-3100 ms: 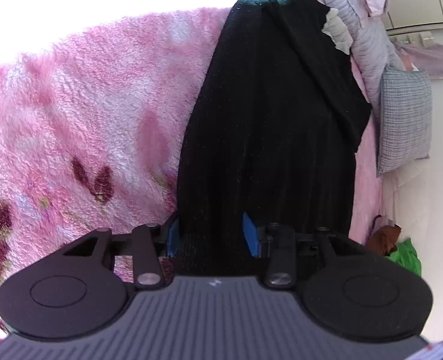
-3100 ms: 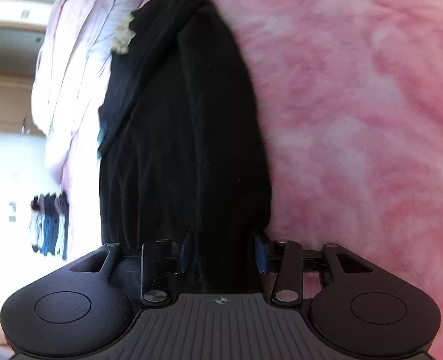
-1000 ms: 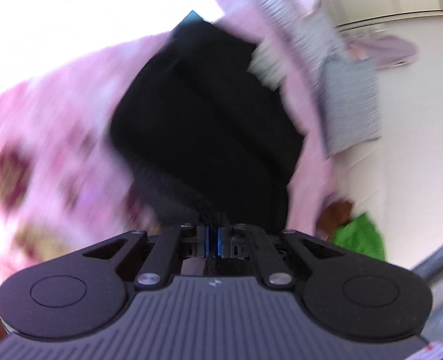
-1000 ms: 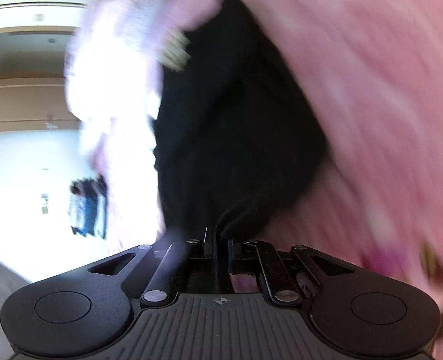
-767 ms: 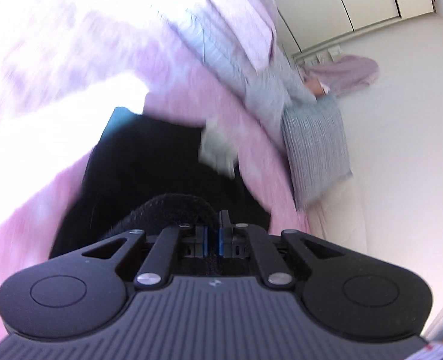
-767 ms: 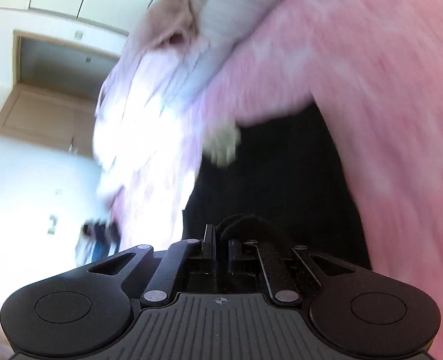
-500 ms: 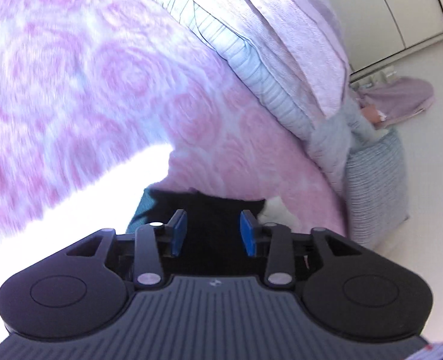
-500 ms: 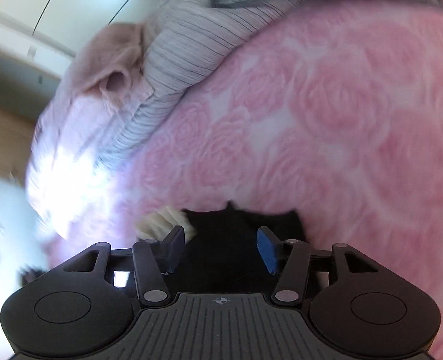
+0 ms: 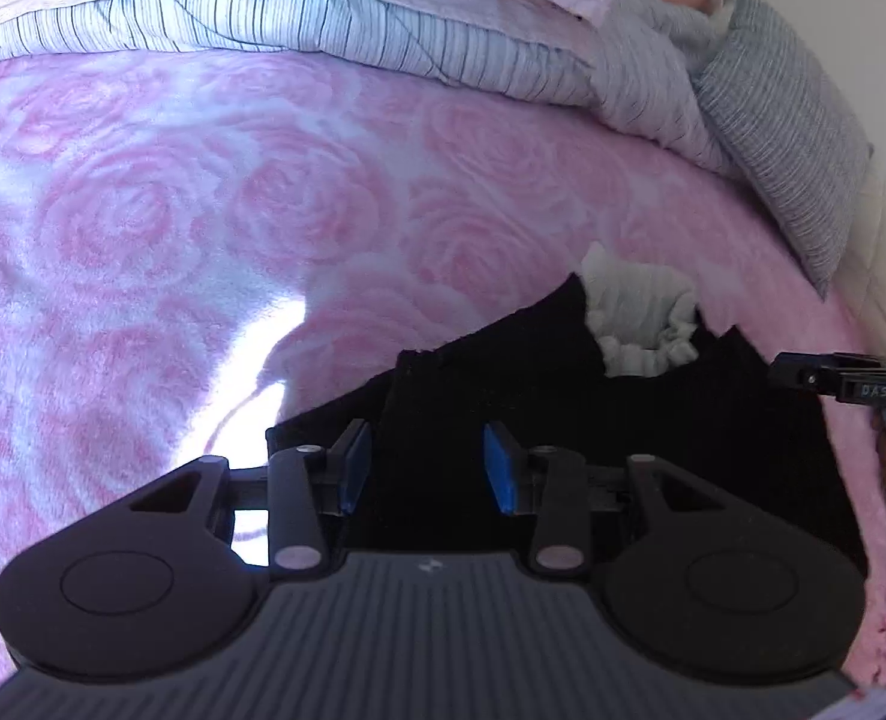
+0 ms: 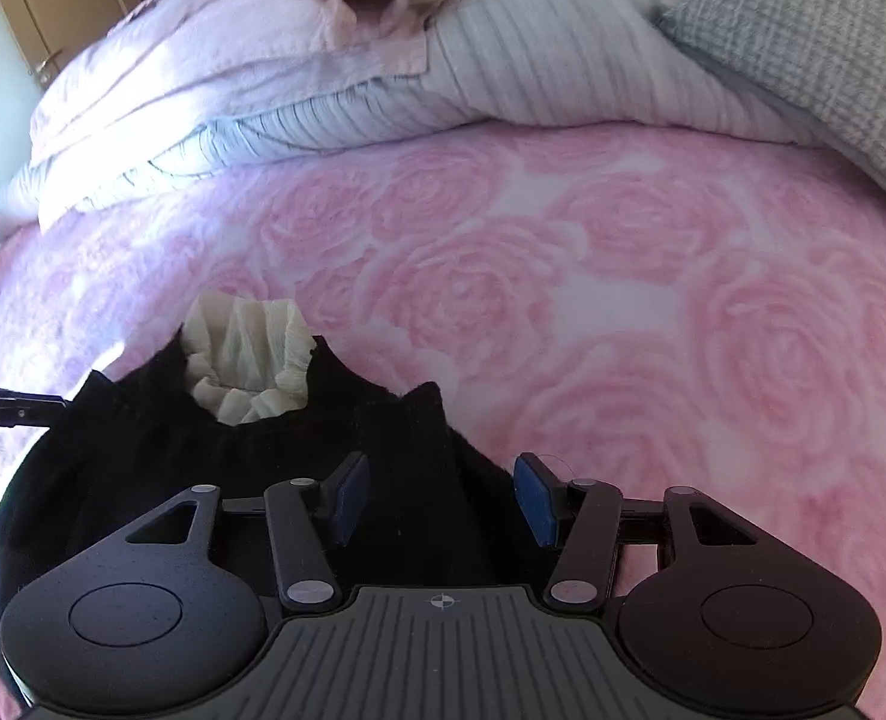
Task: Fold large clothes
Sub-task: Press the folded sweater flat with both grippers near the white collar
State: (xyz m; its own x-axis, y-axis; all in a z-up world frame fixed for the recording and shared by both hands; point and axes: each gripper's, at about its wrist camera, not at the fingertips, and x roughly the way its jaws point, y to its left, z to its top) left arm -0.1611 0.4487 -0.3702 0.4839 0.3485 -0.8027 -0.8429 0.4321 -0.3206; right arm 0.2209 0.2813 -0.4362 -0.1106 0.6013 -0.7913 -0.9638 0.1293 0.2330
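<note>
Black garment [image 9: 652, 420] lies folded on the pink blanket [image 9: 203, 210], cream ruffle [image 10: 251, 360] at twelve o'clock; left gripper [image 9: 425, 465] and right gripper [image 10: 443, 498] have just opened, holding nothing

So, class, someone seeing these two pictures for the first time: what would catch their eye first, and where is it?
The black garment stands out most, lying dark on the pink rose blanket just ahead of both claws, with a cream frilly collar at its far edge. The right claw and left claw are both open above the dark cloth. Behind, striped bedding and a grey pillow line the bed's far side.
</note>
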